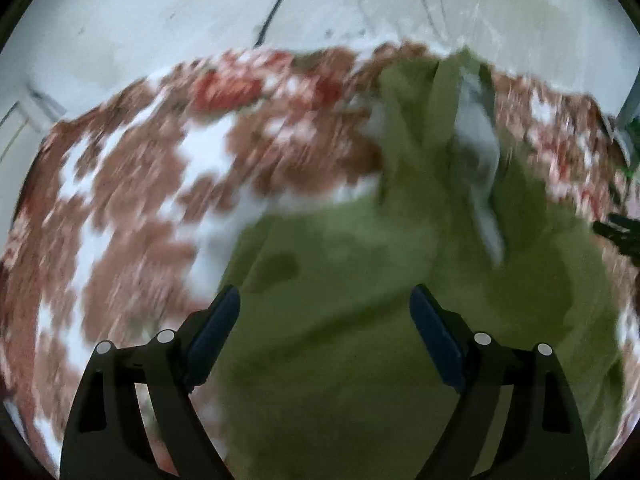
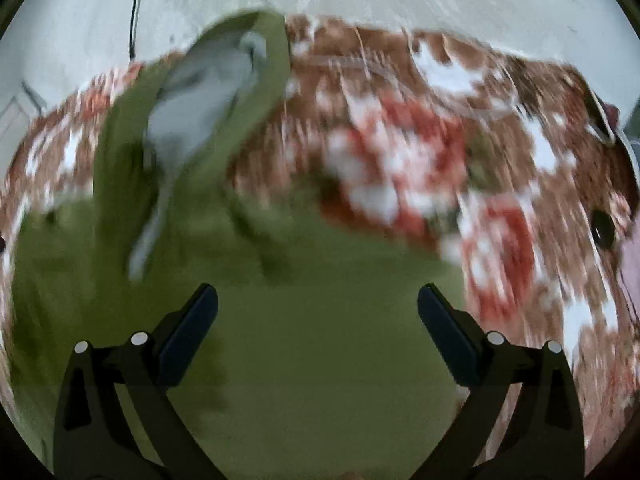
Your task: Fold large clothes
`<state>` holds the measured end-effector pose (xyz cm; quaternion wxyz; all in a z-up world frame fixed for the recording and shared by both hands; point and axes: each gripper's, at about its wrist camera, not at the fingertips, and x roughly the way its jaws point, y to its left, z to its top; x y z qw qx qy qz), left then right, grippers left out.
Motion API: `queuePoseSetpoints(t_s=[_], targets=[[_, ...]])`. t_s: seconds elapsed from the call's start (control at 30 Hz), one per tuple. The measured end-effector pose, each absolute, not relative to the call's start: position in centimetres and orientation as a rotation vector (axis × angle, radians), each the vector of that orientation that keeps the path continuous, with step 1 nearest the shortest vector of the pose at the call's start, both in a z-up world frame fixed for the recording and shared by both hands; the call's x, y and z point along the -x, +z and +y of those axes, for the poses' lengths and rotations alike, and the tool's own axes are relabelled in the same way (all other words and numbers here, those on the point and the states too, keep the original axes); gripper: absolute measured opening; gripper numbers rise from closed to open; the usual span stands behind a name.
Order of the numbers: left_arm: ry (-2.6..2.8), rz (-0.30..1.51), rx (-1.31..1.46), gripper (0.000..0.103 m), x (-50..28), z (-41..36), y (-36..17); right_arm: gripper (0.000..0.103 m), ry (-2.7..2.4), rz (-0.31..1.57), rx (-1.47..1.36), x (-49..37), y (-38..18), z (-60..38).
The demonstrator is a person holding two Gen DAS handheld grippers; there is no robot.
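Note:
An olive-green garment [image 1: 340, 320] lies on a bed with a brown, red and white patterned cover [image 1: 140, 184]. Its pale grey lining [image 1: 476, 136] shows at the far end. My left gripper [image 1: 324, 300] is open and empty just above the green cloth. In the right wrist view the same garment [image 2: 320, 340] fills the lower middle, with the grey lining [image 2: 200, 96] at the upper left. My right gripper [image 2: 318, 300] is open and empty over the cloth. Both views are motion-blurred.
The patterned cover [image 2: 440, 168] spreads around the garment on all sides. A pale wall [image 1: 160, 12] with a dark cable [image 1: 280, 4] stands behind the bed. A dark object [image 1: 618, 232] shows at the right edge of the left wrist view.

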<state>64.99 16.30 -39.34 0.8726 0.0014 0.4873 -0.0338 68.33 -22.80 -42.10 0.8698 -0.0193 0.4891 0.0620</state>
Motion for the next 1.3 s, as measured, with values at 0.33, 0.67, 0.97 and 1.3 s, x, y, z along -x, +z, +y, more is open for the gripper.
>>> queuePoseSetpoints(t_s=[0.33,0.67,0.97,1.3], targets=[[-0.149,1.003,-0.058,0.084,-82.1,7.9,-40.2,0.073,0.208,0.986,0.031,-83.4,-42.8,-18.2],[-0.118,1.128,-0.129,0.077,-93.0,2.7,-44.7,0.067,0.227,1.089,-0.004,-93.0,-47.2,-16.0],[-0.241,0.946,-0.037,0.006,-86.4,2.5,-41.5,0.007,0.247,0.94,0.1,-87.4,-41.9,-15.9],[-0.334,0.818,0.016,0.006,-74.4,4.1,-33.6,0.006,0.381,0.766,0.111,-74.5,-32.1,-12.7]])
